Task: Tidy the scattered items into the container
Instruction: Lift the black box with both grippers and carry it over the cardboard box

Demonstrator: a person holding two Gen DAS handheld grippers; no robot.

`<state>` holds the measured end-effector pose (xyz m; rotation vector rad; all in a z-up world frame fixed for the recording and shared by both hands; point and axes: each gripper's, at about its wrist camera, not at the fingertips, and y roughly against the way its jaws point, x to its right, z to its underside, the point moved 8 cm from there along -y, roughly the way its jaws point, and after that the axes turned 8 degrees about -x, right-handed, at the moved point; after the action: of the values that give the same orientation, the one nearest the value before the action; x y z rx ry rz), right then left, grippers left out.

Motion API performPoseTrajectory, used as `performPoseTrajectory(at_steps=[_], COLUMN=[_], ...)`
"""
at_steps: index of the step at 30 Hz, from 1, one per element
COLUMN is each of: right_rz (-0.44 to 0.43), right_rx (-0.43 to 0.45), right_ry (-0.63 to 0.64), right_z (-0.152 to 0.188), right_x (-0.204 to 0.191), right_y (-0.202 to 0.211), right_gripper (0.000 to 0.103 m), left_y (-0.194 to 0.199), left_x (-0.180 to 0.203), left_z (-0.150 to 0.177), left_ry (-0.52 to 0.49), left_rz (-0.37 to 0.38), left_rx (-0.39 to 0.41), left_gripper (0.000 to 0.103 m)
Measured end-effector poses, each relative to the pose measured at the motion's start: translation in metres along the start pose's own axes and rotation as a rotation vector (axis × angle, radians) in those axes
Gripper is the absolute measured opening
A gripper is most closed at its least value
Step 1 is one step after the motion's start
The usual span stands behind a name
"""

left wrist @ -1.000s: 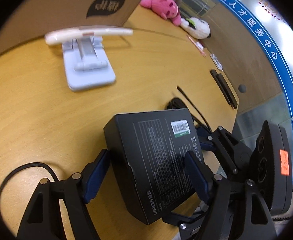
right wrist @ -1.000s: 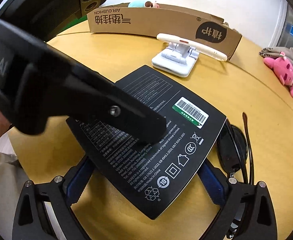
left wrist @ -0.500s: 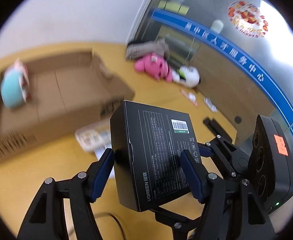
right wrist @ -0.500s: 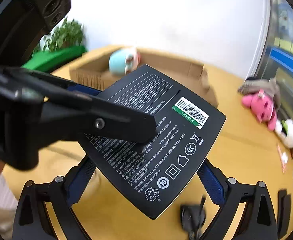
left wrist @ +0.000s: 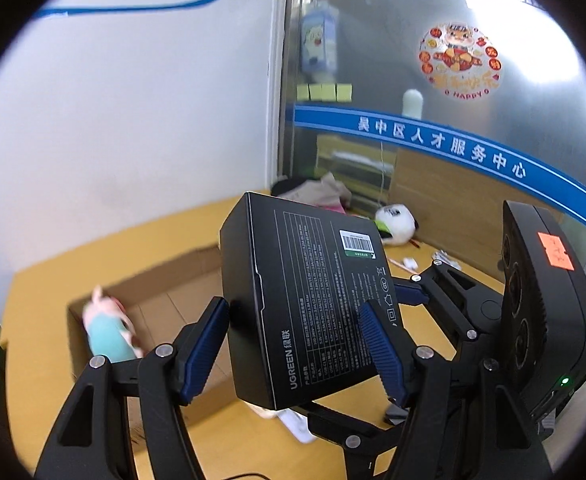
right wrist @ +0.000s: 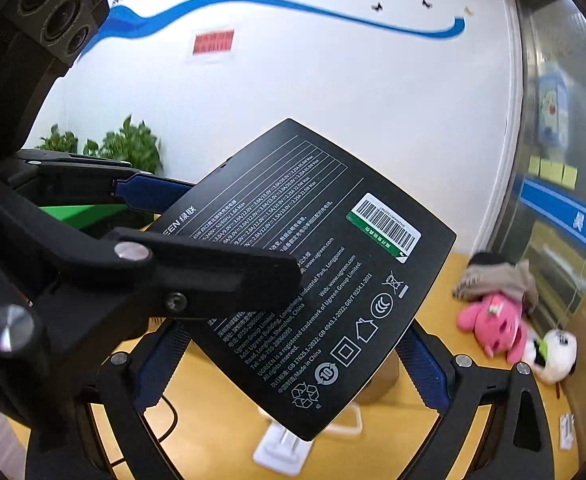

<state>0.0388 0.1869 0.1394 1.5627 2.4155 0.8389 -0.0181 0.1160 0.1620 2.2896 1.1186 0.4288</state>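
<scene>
Left wrist view: The left gripper (left wrist: 295, 340) is clamped on the black box (left wrist: 305, 304), one blue pad on each side wall; its jaws have just been closing onto it. The box is held in the air, above the yellow table (left wrist: 173, 236), tilted with its printed face and barcode label toward the camera. The right gripper (left wrist: 413, 296) grasps the same box from the box's right side, and its black body fills the space right of the box. Behind and left of the box lies the open cardboard carton (left wrist: 165, 312), with a teal and pink plush toy (left wrist: 107, 330) inside at its left end. The box hides the carton's right end. Behind the box, at the glass partition, sit a white plush toy (left wrist: 397, 224) and a heap of cloth (left wrist: 325, 192). Below the box, a white stand (left wrist: 293, 424) is partly visible on the table.

Right wrist view: The right gripper (right wrist: 293, 364) is clenched on the black box (right wrist: 317, 280) at its near corner, blue pads against two edges. A finger (right wrist: 197, 276) of the left gripper crosses the box's left part and covers some print. Right of the box, a pink plush toy (right wrist: 493, 328) and the white plush toy (right wrist: 553, 356) lie on the table (right wrist: 445, 360). Below the box stands the white stand (right wrist: 285, 448). Left of the box, green plants (right wrist: 129, 144) stand against the wall.
</scene>
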Motion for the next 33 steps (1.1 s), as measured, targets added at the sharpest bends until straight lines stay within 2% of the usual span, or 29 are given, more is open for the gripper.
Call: performPoseTrajectory(at_steps=[9, 16, 23, 33], right_rz=[0.004, 0.003, -0.006, -0.001], right_rx=[0.129, 0.186, 0.197, 0.18], right_ry=[0.04, 0.037, 0.034, 0.029], right_z=[-0.059, -0.092, -0.111, -0.129], right_x=[-0.013, -0.012, -0.006, 0.0], right_y=[0.024, 0.026, 0.013, -0.019], right_gripper=[0.1, 0.1, 0.1, 0.1], left_y=[0.037, 0.045, 0.036, 0.013], left_x=[-0.01, -0.016, -0.03, -0.062], left_z=[-0.045, -0.066, -0.076, -0.093], left_ry=[-0.049, -0.091, -0.099, -0.091], left_rz=[-0.076, -0.12, -0.134, -0.118], left_rx=[0.095, 0.133, 0.138, 0.131], left_gripper=[0.067, 0.067, 0.067, 0.067])
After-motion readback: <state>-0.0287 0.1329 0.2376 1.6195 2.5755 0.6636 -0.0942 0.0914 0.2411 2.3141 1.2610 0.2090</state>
